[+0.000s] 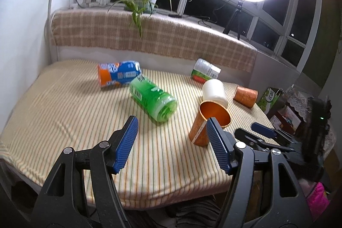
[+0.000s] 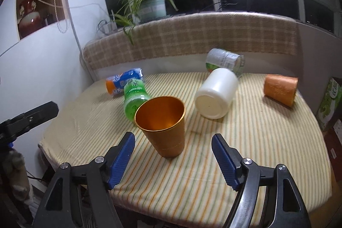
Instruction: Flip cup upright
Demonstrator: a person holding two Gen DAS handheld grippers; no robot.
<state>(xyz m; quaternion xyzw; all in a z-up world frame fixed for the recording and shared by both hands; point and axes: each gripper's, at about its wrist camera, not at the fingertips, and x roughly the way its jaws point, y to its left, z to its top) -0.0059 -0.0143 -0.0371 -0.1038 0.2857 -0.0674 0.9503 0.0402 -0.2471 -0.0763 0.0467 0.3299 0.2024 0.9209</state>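
Orange cups number two: one upright (image 2: 163, 127), one toppled (image 2: 280, 89); both hand-held grippers (image 2: 173, 158) spread

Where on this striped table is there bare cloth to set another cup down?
Bare cloth lies left of the green plastic bottle, toward the near-left edge of the striped tablecloth, and right of the upright orange cup, below the white jar. The back is crowded with bottles.

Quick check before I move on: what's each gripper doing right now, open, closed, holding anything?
Left gripper: open, holding nothing.
Right gripper: open, holding nothing; the orange cup stands upright just ahead of its fingers.
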